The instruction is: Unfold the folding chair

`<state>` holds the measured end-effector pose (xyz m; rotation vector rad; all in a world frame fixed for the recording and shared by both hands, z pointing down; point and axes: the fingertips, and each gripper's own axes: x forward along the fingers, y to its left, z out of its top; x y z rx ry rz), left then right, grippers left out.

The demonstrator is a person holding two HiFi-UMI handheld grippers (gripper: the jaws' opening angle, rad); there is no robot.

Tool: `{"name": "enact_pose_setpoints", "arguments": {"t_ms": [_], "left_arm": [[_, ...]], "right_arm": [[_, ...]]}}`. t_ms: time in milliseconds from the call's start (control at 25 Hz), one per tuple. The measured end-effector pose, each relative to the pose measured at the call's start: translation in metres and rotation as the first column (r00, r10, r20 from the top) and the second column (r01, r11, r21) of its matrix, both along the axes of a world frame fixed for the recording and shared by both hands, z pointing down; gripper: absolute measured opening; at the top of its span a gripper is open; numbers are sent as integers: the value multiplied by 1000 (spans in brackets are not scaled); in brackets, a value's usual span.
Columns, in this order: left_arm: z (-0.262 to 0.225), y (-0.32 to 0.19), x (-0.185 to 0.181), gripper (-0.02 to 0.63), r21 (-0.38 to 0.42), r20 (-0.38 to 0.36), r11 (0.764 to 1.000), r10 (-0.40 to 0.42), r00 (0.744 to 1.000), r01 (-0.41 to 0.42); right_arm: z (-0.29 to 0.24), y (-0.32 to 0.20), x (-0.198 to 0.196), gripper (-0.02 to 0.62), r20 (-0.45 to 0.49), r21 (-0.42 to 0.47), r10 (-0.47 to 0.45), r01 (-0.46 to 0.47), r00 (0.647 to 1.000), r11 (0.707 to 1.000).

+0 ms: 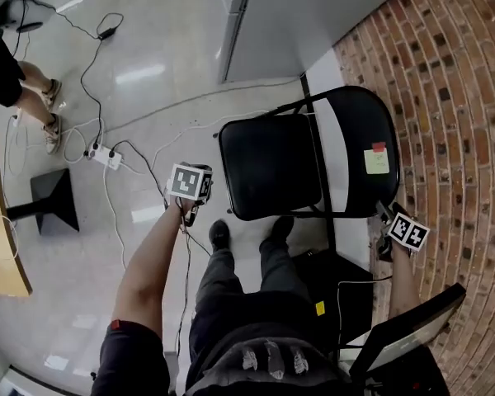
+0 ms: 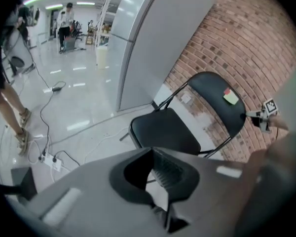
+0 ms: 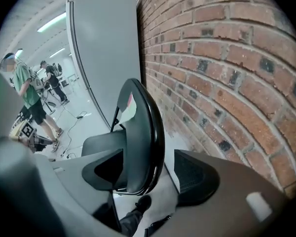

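Note:
The black folding chair stands unfolded beside the brick wall, with its seat (image 1: 268, 165) level and its backrest (image 1: 367, 151) bearing a yellow sticky note (image 1: 377, 161). My left gripper (image 1: 190, 214) hangs above the floor just left of the seat (image 2: 165, 131). In the left gripper view my left gripper (image 2: 160, 176) is shut with nothing between its pads. My right gripper (image 1: 386, 214) is at the backrest's near edge. In the right gripper view my right gripper (image 3: 148, 171) stands open and the backrest's rim (image 3: 145, 132) passes between its fingers (image 3: 197, 177), with a gap on the wall side.
A brick wall (image 1: 458, 97) runs along the right and a grey partition (image 1: 297, 15) stands behind the chair. A white power strip (image 1: 105, 156) and cables lie on the floor at left. A person's legs (image 1: 41, 97), a wooden tabletop (image 1: 0, 221) and a black stand (image 1: 54, 198) are there too.

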<state>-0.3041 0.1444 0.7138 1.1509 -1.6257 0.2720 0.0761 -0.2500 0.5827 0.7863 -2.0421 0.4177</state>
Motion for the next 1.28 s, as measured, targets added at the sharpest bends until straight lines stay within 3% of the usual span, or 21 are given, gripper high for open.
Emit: {"name": "enact_pose_setpoints", "arguments": {"t_ms": [160, 200, 280, 360, 520, 600, 680, 840, 1040, 1280], "left_arm": [[-70, 7, -45, 2, 26, 126, 999, -33, 991, 30], [-87, 9, -56, 2, 35, 145, 998, -57, 988, 52], [-135, 0, -69, 2, 132, 133, 986, -124, 983, 107], [-187, -16, -71, 2, 284, 108, 948, -179, 978, 142], [-263, -38, -64, 0, 457, 129, 874, -249, 960, 165], [-293, -48, -51, 0, 530, 86, 825, -281, 956, 195], [-313, -63, -29, 0, 579, 44, 793, -264, 963, 191], [-333, -75, 10, 0, 598, 93, 796, -187, 978, 95], [-363, -68, 29, 0, 627, 125, 777, -175, 977, 59], [-397, -58, 47, 0, 645, 195, 763, -195, 961, 25]], "right_arm": [[-34, 10, -13, 324, 75, 50, 30, -34, 997, 998], [-43, 11, -16, 288, 101, 48, 55, -60, 993, 997], [-65, 14, -27, 117, 169, 19, 109, -113, 980, 993], [-87, 22, -39, 2, 244, -21, 121, -119, 962, 993], [-104, 67, -61, 2, 334, -68, 23, 0, 942, 998], [-103, 88, -67, 0, 353, -64, -24, 50, 935, 997], [-120, 105, -79, 1, 431, -71, -54, 93, 901, 993], [-160, 115, -86, 0, 552, -40, -81, 124, 830, 992], [-210, 121, -93, 0, 701, -35, -96, 168, 706, 985], [-236, 132, -104, 1, 767, -4, -162, 257, 621, 966]]}}
